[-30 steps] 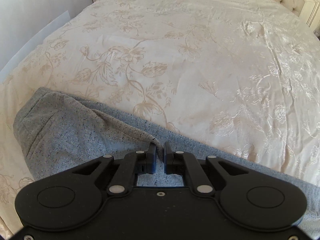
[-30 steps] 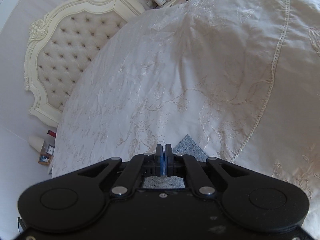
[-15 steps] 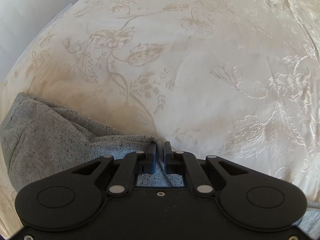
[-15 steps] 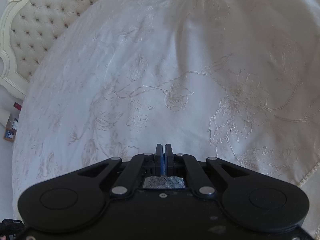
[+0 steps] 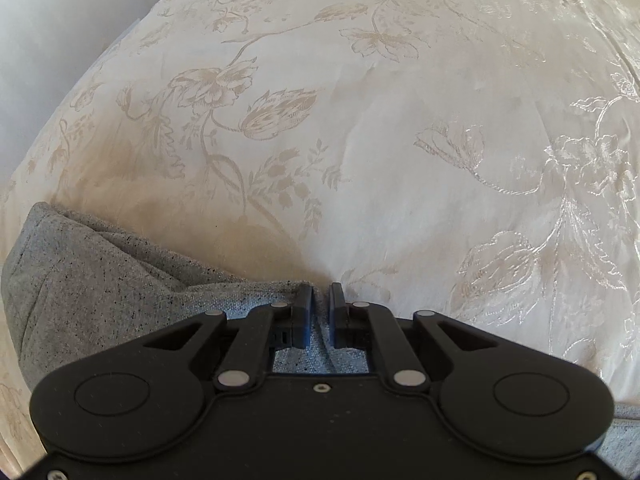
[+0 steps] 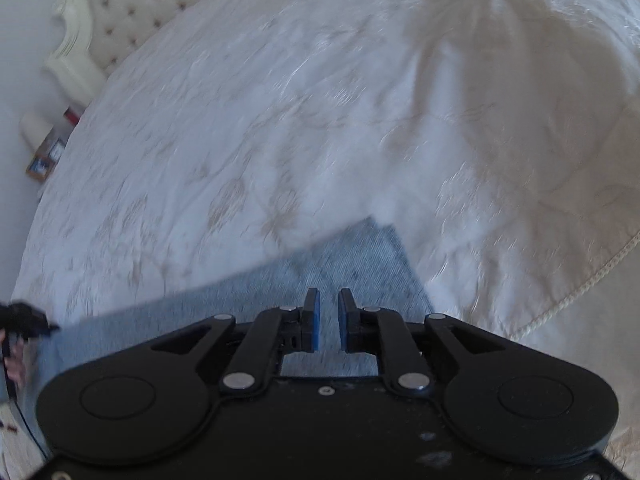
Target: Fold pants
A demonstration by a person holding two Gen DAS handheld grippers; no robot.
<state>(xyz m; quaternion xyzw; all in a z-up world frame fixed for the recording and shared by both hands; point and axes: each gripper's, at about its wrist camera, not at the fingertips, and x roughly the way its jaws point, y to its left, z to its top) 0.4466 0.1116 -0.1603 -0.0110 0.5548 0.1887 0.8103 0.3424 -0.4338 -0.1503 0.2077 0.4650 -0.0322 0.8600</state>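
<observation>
Speckled grey knit pants [image 5: 100,280] are pinched by the left gripper [image 5: 319,296] on the cream floral bedspread [image 5: 400,140]; right gripper [image 6: 328,300] fingers stand parted, empty; the fold could be dragged askew.

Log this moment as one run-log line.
left hand-held gripper: pinching grey pants | right hand-held gripper: open above pants | surface: bedspread

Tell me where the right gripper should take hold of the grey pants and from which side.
Take the pants at the free corner ahead of the right gripper, coming low from the near side toward the headboard. There two straight edges meet and lie flat on the bedspread, so one finger could likely slide under. The jaws are parted, holding nothing.
</observation>
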